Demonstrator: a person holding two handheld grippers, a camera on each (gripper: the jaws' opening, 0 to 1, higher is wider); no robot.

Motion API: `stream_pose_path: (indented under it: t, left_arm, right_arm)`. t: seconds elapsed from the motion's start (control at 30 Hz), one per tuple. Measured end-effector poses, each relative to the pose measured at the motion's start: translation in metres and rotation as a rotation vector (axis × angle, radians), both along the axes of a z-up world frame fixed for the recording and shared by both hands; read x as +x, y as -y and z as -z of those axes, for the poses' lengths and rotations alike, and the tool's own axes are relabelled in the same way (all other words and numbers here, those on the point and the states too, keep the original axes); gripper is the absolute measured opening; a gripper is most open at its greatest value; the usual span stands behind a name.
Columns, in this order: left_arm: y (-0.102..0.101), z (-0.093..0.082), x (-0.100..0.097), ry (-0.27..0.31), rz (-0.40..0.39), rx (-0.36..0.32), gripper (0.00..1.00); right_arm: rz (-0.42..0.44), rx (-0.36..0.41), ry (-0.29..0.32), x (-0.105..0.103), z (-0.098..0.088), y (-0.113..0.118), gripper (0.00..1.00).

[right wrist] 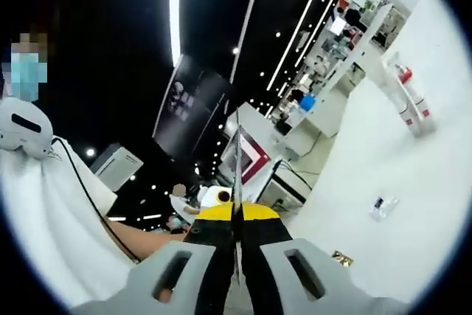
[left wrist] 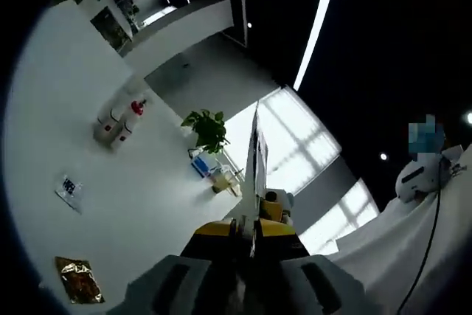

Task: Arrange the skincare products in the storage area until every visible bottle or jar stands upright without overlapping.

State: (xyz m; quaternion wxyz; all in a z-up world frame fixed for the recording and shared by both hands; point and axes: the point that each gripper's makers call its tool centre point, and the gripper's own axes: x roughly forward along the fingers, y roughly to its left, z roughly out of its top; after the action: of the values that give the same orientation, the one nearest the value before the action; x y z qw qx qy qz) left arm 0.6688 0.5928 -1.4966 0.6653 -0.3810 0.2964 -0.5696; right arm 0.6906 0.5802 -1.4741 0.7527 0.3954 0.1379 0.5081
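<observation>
across the white table (left wrist: 147, 182), well away from both pairs of tongs, the skincare bottles (left wrist: 118, 119) sit in a small cluster — pale bodies with red caps or bands; in the left gripper view some seem to stand, but whether all are upright i cannot tell at this distance. in the right gripper view the same bottles (right wrist: 408, 97) appear far off along the table's edge. the left tongs (left wrist: 254, 127) are clenched, jaws pressed flat together with nothing between them, raised up off the table. the right tongs (right wrist: 237, 138) are likewise pinched tight on nothing — blades meeting in a thin line. nearer the left tongs lie a gold foil sachet (left wrist: 77, 279) and a small clear packet (left wrist: 68, 189), apart from each other. a potted green plant (left wrist: 208, 129) stands just beside a small blue box (left wrist: 200, 165). a person in a white garment (right wrist: 51, 212) stands close by.
</observation>
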Motion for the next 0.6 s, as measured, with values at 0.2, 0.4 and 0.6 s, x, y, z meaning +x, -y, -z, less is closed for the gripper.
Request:
stream_pose_path:
  t: [0.2, 0.4, 0.6]
  left_arm:
    - [0.000, -0.002, 0.003, -0.042, -0.007, -0.041, 0.02]
    - [-0.012, -0.010, 0.019, -0.082, -0.080, -0.106, 0.02]
    - [-0.010, -0.016, 0.021, -0.068, -0.068, -0.120, 0.02]
  right_arm:
    - [0.072, -0.072, 0.056, 0.007, 0.004, 0.004, 0.02]
    - [0.063, -0.090, 0.068, 0.006, 0.006, 0.000, 0.11]
    - [0.008, -0.055, 0.020, 0.002, 0.007, -0.001, 0.01]
